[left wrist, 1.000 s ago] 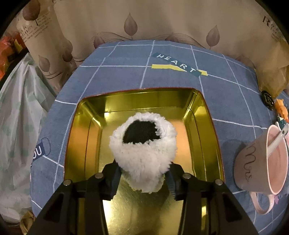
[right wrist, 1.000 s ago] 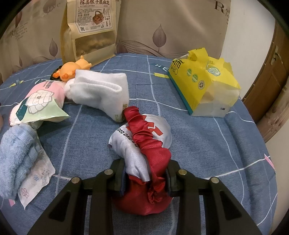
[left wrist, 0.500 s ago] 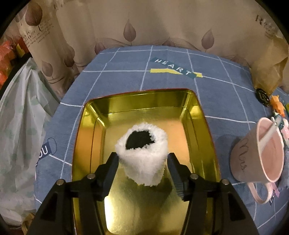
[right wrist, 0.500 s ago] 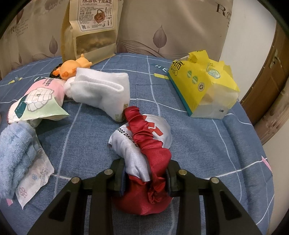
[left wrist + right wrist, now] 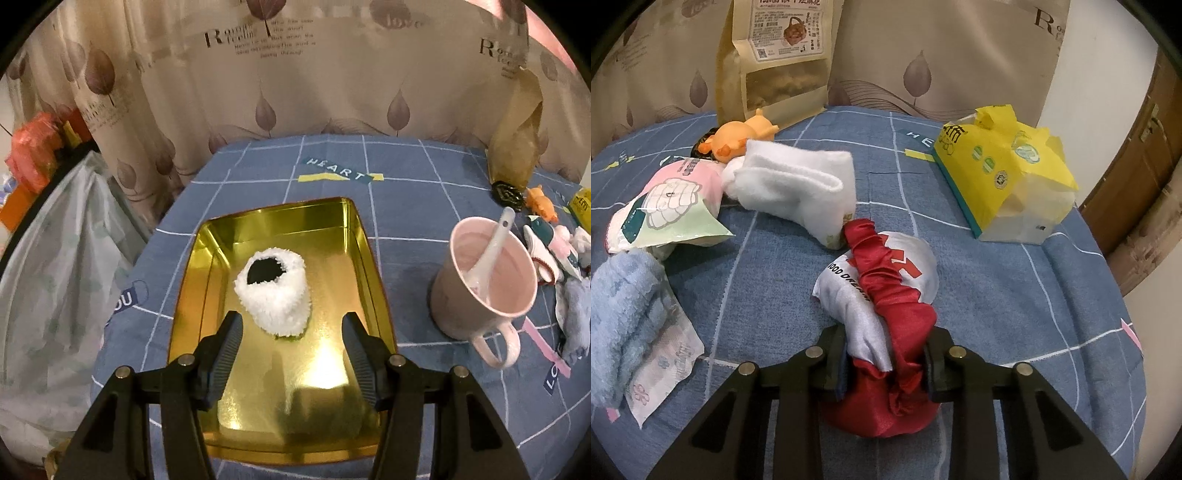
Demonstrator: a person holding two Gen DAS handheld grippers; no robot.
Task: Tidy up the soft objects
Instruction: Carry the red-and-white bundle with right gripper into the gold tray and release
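1. Only the left wrist view shows the gold tin (image 5: pixel 373 266), where the white fluffy pouch (image 5: pixel 275 295) stands free; the left gripper (image 5: pixel 291 332) jaws have just been opening and are released.
2. Only the right view shows the right gripper (image 5: pixel 884 363), jaws just closing, clenched on the red-and-white satin pouch (image 5: pixel 886 291), the white sock (image 5: pixel 798 188) at 11 o'clock.
3. The tablecloth (image 5: pixel 406 206) reads "HEART".
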